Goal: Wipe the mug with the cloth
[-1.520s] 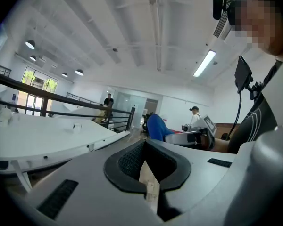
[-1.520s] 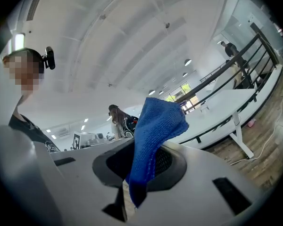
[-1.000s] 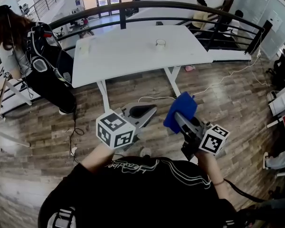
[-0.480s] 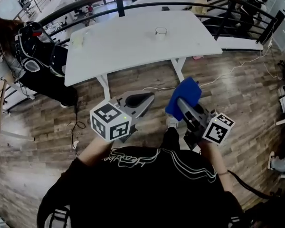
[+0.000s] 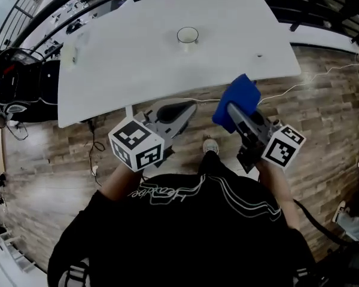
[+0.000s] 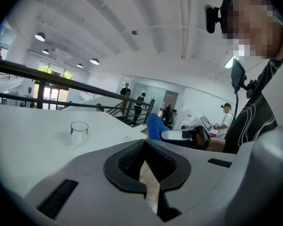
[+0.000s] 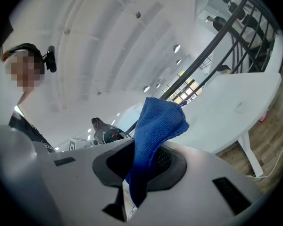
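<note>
Cloth [image 7: 155, 126] clamped between right gripper [image 7: 142, 171] fingers [image 7: 170, 166]; left gripper [image 6: 145, 164] fingers [image 6: 127, 161] together, empty.

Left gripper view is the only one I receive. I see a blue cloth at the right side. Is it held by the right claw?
Observer: Yes. The right gripper view shows the right claw shut on the blue cloth, which stands up out of it.
Operator: Where does the glass stand on the table?
Observer: In the head view, the clear glass is toward the far edge of the white table, about midway along it.
</note>
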{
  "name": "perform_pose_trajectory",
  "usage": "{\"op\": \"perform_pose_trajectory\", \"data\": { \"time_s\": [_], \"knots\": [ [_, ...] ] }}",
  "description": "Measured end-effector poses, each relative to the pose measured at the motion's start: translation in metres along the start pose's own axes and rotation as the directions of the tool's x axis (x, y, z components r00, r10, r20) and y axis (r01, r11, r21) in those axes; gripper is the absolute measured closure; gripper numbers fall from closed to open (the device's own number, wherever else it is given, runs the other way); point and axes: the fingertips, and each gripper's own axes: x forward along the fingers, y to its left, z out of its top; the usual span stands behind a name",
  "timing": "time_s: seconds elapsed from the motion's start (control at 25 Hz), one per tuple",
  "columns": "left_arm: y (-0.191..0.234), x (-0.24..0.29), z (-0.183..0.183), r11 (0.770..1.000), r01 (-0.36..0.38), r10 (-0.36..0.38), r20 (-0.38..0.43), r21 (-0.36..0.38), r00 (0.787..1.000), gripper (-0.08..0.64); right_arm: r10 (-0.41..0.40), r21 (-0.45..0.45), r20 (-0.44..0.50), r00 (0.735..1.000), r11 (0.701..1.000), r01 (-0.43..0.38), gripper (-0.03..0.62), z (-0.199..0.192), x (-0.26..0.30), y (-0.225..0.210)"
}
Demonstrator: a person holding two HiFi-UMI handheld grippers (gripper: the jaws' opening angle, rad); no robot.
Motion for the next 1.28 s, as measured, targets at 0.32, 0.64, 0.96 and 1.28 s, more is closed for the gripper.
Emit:
{"op": "perform_pose_trajectory", "data": {
  "time_s": [0.32, 0.64, 0.96, 1.28],
  "knots": [
    [0.075, 0.081, 0.019, 0.99, -0.112, 0.113, -0.002, -0.08, 0.994, 0.554, 0.031, 0.07, -0.061, 0.998, 0.997, -0.027, 0.541, 0.047, 0.068, -0.101],
    [0.141, 0.063, -0.004, 0.964, -0.25, 0.248, -0.036, -0.088, 0.968, 0.554, 0.045, 0.135, -0.109, 0.993, 0.99, -0.03, 0.541, 0.026, 0.119, -0.122],
    [0.206, 0.083, -0.029, 0.966, -0.256, 0.25, -0.129, -0.038, 0.96, 0.552, 0.006, 0.159, -0.139, 0.99, 0.987, 0.016, 0.541, 0.025, 0.16, -0.15],
    [0.247, 0.106, -0.058, 0.966, -0.245, 0.228, -0.187, -0.076, 0.955, 0.497, -0.024, 0.199, -0.135, 0.991, 0.979, 0.051, 0.541, 0.017, 0.189, -0.175]
  ]
}}
